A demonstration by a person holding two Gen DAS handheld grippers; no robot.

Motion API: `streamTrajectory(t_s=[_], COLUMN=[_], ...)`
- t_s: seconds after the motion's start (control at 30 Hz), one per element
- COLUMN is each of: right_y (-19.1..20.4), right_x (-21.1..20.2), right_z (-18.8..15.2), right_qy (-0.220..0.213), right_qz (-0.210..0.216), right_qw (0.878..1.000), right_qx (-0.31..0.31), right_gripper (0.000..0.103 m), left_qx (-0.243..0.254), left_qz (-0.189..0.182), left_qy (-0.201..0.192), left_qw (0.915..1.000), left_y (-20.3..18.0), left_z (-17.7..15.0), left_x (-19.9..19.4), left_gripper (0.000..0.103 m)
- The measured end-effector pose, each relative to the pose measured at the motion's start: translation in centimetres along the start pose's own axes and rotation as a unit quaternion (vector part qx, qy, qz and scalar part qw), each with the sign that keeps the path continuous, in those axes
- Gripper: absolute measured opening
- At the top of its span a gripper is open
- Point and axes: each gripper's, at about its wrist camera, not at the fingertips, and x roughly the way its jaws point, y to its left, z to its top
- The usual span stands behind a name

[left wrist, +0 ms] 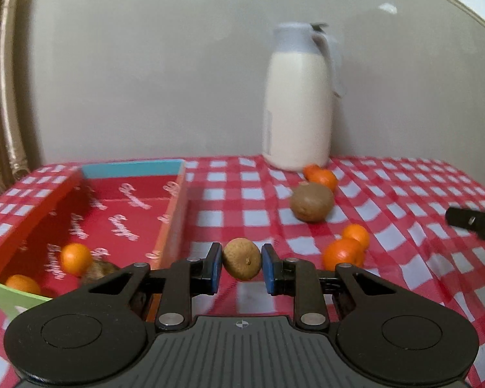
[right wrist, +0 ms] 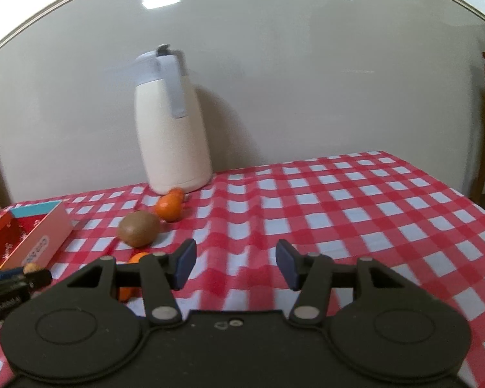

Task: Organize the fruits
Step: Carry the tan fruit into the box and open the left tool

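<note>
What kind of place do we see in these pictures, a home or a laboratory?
Probably a home dining or kitchen table: a red checked tablecloth, a white thermos jug by the wall, and loose tangerines beside a red box.

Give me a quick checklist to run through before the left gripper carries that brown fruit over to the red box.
1. Grip: left gripper shut on the small brown fruit, pads on both sides: ok.
2. Red box open on top: ok.
3. Free floor inside, beyond the oranges already there: ok.
4. Box wall between fruit and box floor; clearance over it: cannot tell.
5. Right gripper open, empty, off to the side: ok.
6. Kiwi and white jug away from the path: ok.
</note>
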Motion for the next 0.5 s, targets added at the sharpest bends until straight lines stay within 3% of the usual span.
streamTrajectory(t_s=[0.17, 0.5], right_y=[2.5, 6.6], right_x=[0.5, 1.4], right_z=[-0.2, -0.4], right_qy=[0.005, 0.003], right_qz=[0.014, 0.045], right_qw=[1.0, 0.998], right_qx=[-0.016, -0.034], right_gripper=[0.054, 0.054], left_qx=[-0.028, -0.059], left_qz=[0.014, 0.053], left_qy=[-0.026, -0.036], left_qw=[0.9992, 0.9962], left_y=[2.9, 8.2], left_z=[0.5, 0.4], left_x=[-1.2, -2.0], left_gripper=[0.027, 0.027])
